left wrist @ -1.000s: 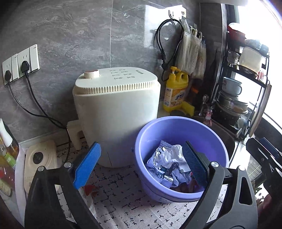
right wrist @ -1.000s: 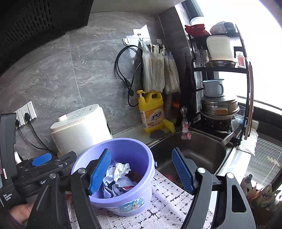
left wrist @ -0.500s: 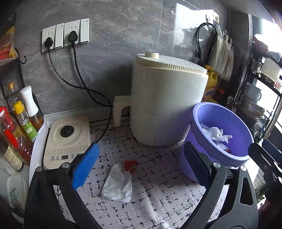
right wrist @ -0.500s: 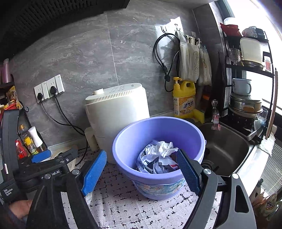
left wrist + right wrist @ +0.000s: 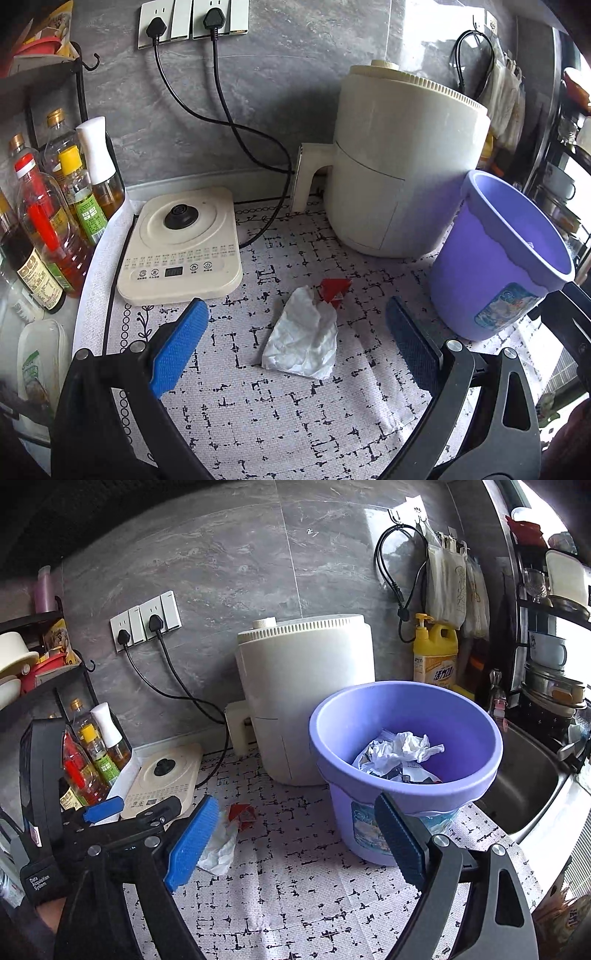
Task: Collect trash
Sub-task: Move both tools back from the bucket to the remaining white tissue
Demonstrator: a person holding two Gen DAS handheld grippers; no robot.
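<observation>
Purple bin point(image 5: 406, 738) holds crumpled trash; white wrapper point(image 5: 303, 336) and red scrap point(image 5: 334, 290), at the bin's nine o'clock, remain; both grippers point(image 5: 295, 347) point(image 5: 295, 838) released, empty.

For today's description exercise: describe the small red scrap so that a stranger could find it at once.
Start at the big cream appliance on the patterned mat. In front of it lies a crumpled white paper; the red scrap touches its far edge, the only red thing on the mat.
</observation>
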